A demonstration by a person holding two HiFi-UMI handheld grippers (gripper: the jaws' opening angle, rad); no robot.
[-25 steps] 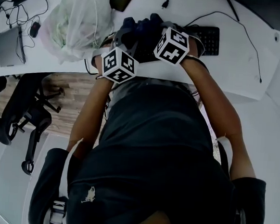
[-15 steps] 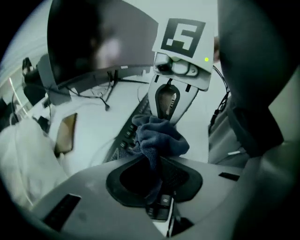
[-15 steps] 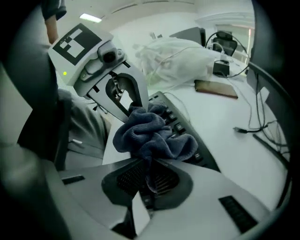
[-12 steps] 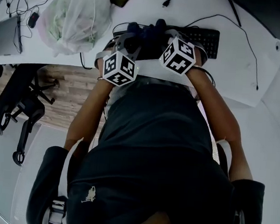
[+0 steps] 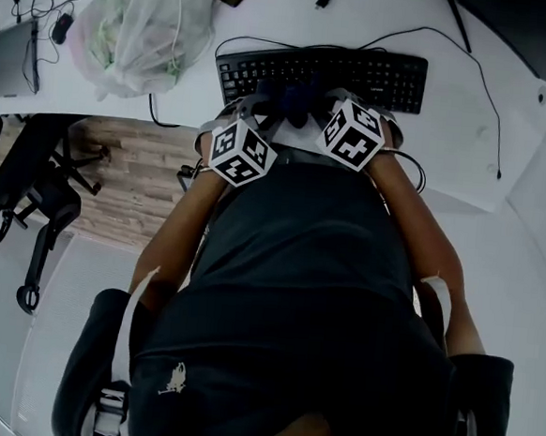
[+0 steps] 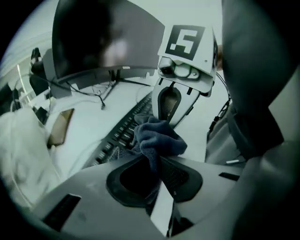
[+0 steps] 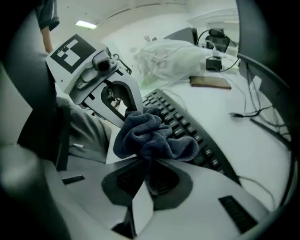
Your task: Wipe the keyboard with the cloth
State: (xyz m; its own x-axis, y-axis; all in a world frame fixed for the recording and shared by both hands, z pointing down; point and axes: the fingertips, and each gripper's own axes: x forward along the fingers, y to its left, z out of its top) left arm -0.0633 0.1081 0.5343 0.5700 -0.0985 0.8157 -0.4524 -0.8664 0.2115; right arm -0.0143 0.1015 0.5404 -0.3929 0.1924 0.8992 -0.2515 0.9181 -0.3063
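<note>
A black keyboard [image 5: 360,73] lies on the white desk [image 5: 451,113]; it also shows in the left gripper view [image 6: 123,133] and the right gripper view [image 7: 187,129]. A dark blue cloth [image 5: 287,99] is bunched at the keyboard's near edge between the two grippers. My left gripper [image 6: 157,164] is shut on one end of the cloth [image 6: 157,138]. My right gripper [image 7: 145,166] is shut on the other end of the cloth [image 7: 150,133]. Both point steeply down just above the keys, side by side.
A white plastic bag [image 5: 142,28] sits left of the keyboard. A monitor [image 6: 108,37] stands behind the keyboard. A phone [image 6: 60,126] lies near the bag. Cables [image 5: 474,59] cross the desk at right. A grey device [image 5: 9,50] lies far left. An office chair [image 5: 30,193] stands below.
Both grippers have drawn the cloth back from over the keyboard's middle to its near edge, uncovering most of the keys. The jaws stay closed on the cloth.
</note>
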